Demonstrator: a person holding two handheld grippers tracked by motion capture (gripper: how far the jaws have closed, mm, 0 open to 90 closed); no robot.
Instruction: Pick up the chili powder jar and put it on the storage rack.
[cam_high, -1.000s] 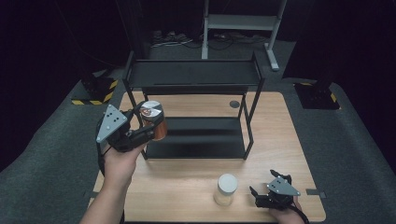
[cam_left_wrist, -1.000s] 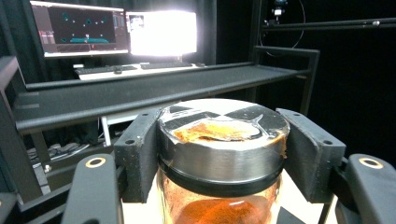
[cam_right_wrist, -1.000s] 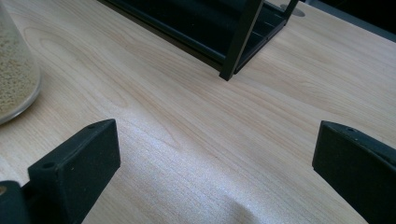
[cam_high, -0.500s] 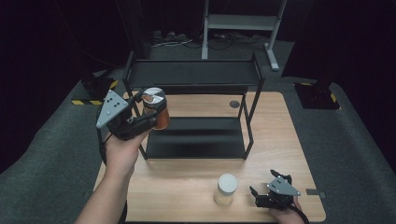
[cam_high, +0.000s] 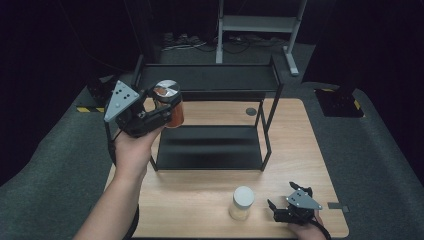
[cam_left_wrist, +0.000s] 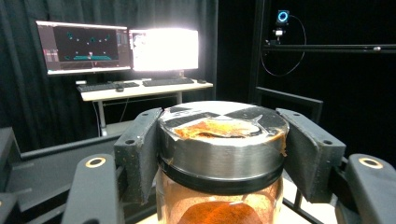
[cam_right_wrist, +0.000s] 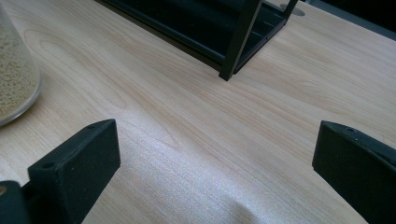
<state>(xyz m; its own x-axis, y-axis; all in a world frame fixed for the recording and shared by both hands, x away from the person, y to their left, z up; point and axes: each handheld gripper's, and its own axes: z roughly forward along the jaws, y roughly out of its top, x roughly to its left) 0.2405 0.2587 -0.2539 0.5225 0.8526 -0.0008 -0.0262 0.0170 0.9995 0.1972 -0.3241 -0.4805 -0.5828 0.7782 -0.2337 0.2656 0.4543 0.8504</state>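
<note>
An orange-filled jar (cam_high: 169, 104) is being held clamped in the left tool (cam_high: 159, 114) by the black rack's (cam_high: 210, 150) top shelf, likely for placing there; right tool (cam_high: 292, 206) resting apart on tabletop (cam_high: 200, 200).

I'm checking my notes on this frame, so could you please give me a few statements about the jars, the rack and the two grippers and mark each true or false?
1. The left gripper is shut on the orange-filled jar just below its metal lid. True.
2. The orange-filled jar stands on the wooden table. False: it is held up in the air at the left end of the black rack.
3. The right gripper is open with nothing between its jaws. True.
4. The pale-filled jar sits on the rack's lower shelf. False: it stands on the table in front of the rack, to the left of the right gripper.
5. The pale-filled jar has a black lid. False: its lid is white.
</note>
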